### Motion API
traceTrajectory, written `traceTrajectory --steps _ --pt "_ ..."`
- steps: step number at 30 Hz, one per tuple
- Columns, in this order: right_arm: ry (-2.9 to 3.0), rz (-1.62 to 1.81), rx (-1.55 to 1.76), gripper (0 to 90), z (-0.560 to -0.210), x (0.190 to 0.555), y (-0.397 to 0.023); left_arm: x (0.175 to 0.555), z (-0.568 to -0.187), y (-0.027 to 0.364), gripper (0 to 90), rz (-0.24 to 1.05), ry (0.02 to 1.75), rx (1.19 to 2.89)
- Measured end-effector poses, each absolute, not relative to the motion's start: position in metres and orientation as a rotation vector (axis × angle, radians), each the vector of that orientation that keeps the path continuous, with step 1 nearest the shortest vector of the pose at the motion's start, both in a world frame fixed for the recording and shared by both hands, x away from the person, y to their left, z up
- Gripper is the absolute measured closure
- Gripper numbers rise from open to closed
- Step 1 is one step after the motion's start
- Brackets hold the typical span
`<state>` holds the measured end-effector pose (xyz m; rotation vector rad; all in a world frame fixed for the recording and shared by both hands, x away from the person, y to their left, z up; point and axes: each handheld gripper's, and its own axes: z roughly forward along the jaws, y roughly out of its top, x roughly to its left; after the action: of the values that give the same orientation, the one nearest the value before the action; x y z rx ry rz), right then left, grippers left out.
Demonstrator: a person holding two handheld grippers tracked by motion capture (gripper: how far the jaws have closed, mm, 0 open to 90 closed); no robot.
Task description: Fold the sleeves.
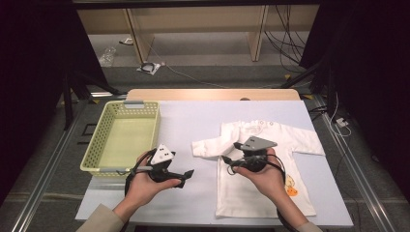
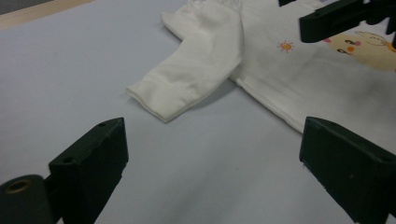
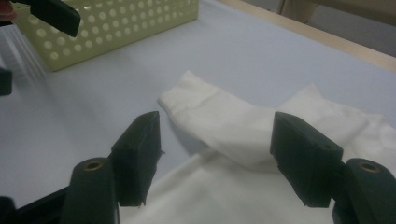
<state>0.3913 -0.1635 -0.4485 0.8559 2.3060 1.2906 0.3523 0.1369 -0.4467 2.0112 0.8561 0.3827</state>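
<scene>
**Shirt laid flat, both grippers spread and empty**

Forearms and hands enter at the near edge of the high view, each holding a gripper. By size, the tabletop (image 1: 193, 121) comes first: a pale sheet over a wooden top. On its right half lies the white shirt (image 1: 251, 188), flat, front up, neck toward the far edge, with a small orange print near the hem. Its one sleeve (image 1: 212, 146) reaches out toward the middle of the tabletop. On the left sits a yellow-green basket (image 1: 99, 140), perforated, with nothing visible inside, well apart from the shirt.

The right gripper (image 1: 233, 153) hovers over the sleeve and chest, jaws spread, the sleeve cuff visible between them but not pinched. The left gripper (image 1: 186, 176) sits over bare tabletop between basket and shirt, jaws wide, holding nothing.

Assessment: the shirt appears light, soft and limp, and would likely drape and bunch when lifted. The sleeve cuff (image 2: 161, 100) or the shoulder seam look like the firmest holds.
</scene>
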Motion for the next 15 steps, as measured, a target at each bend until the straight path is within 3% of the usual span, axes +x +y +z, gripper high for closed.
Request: traceTrajectory --steps 15 --pt "2.539 1.104 0.82 47.0 -0.469 0.447 -0.085 0.349 -0.451 0.139 8.3 0.377 0.858 2.027"
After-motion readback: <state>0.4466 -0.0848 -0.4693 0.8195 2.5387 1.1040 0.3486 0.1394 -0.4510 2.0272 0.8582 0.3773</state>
